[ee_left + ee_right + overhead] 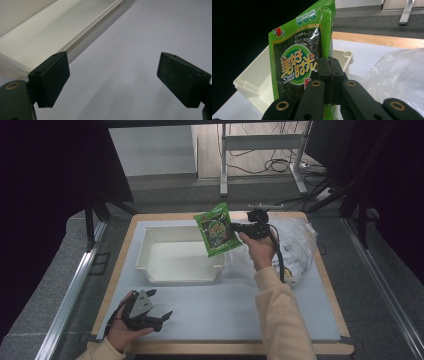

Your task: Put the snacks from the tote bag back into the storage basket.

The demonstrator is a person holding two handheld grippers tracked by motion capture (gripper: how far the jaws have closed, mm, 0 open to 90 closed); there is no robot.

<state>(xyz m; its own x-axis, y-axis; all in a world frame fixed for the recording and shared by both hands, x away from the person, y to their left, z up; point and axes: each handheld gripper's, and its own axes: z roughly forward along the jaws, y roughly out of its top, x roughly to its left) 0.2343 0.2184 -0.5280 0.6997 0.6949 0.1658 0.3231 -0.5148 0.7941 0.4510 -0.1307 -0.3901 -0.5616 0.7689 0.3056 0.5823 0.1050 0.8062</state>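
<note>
Table (pixel 300 320): wooden-edged top under a pale grey mat; the person's forearms come in from the near edge.
Plastic bag (pixel 295 245): clear, crumpled, lying on the far right part of the mat, just behind the right hand.
Bin (pixel 150 240): white, open-topped, on the far left-centre of the mat, beside the plastic bag.
Snack packet (pixel 218 229): green, tilted, held in the air over the right end of the bin, just above its rim.
Right gripper (pixel 239 227): jaws pressed together on the packet's edge, holding it up.
Left gripper (pixel 162 312): resting low at the near left of the mat, well apart from the packet; jaws spread wide with nothing between them, the bin's wall just ahead.
</note>
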